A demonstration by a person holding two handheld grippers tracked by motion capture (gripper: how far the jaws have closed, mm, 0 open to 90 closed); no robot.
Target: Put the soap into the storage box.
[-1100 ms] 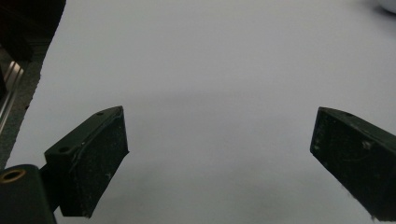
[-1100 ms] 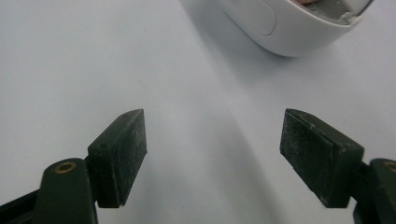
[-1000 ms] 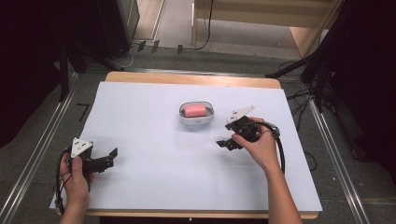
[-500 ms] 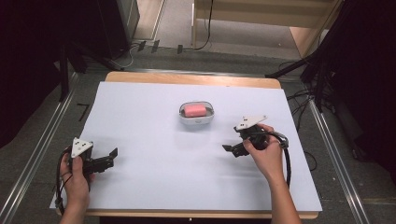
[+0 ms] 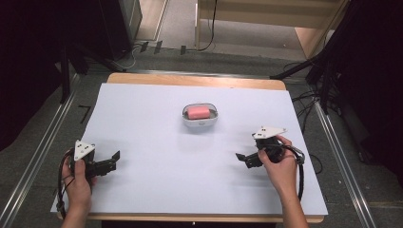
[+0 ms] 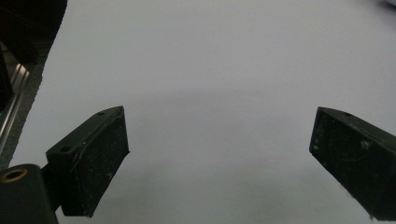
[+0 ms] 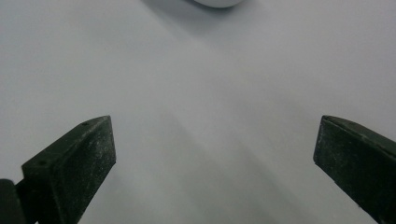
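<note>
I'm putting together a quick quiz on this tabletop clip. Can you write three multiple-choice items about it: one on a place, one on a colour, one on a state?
1. Where does the dish sit on the white table?
A. near the middle, toward the far edge
B. at the near left corner
C. off the table, on the floor

2. What colour is the block in the dish?
A. green
B. pink
C. black

3. How do the jaws of the right tool stand?
A. shut on the block
B. shut on nothing
C. open, with nothing between them

Answers: 1 A, the high view shows it between the two hands, farther back. 2 B, it looks pink against the pale dish. 3 C, the right gripper view shows bare table between the jaws.
</note>
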